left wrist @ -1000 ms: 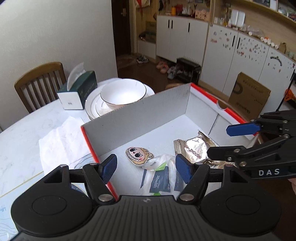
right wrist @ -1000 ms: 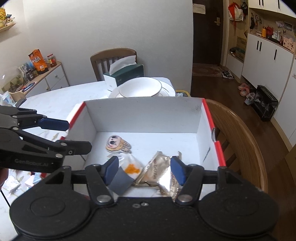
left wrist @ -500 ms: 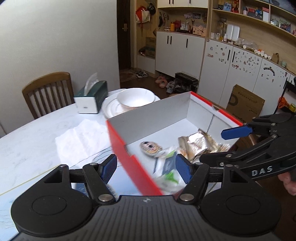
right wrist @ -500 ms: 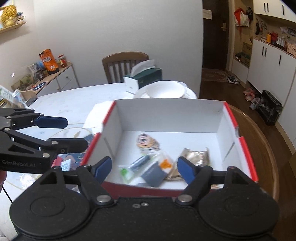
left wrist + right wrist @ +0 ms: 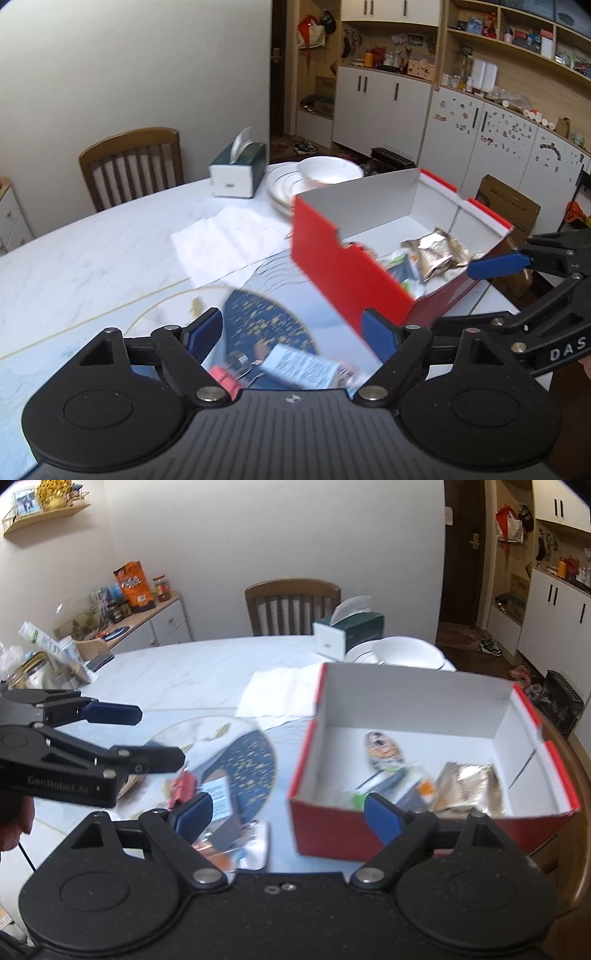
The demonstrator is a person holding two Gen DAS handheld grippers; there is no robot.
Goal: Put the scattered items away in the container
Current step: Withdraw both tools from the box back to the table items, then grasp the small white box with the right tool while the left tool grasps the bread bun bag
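A red box with a white inside (image 5: 332, 258) (image 5: 406, 690) stands on the marble table. It holds a silver foil packet (image 5: 432, 251) (image 5: 469, 782), a cartoon face charm (image 5: 380, 746) and a few small sachets (image 5: 384, 786). Loose items lie on the table left of the box: a light blue packet (image 5: 299, 367) (image 5: 218, 797), a red piece (image 5: 221, 376) (image 5: 183, 786) and a silver sachet (image 5: 251, 845). My left gripper (image 5: 291, 332) is open and empty above the loose items. My right gripper (image 5: 288, 808) is open and empty, straddling the box's near left corner.
A white paper napkin (image 5: 225, 240) lies behind the loose items. A green tissue box (image 5: 238, 170), stacked white plates and a bowl (image 5: 325, 173) stand behind the red box. A wooden chair (image 5: 133, 162) is at the far side. A blue patterned disc (image 5: 266, 317) lies on the table.
Both grippers have pulled back and to the left, out of the box. The loose items on the table have come into view. Both stay open.
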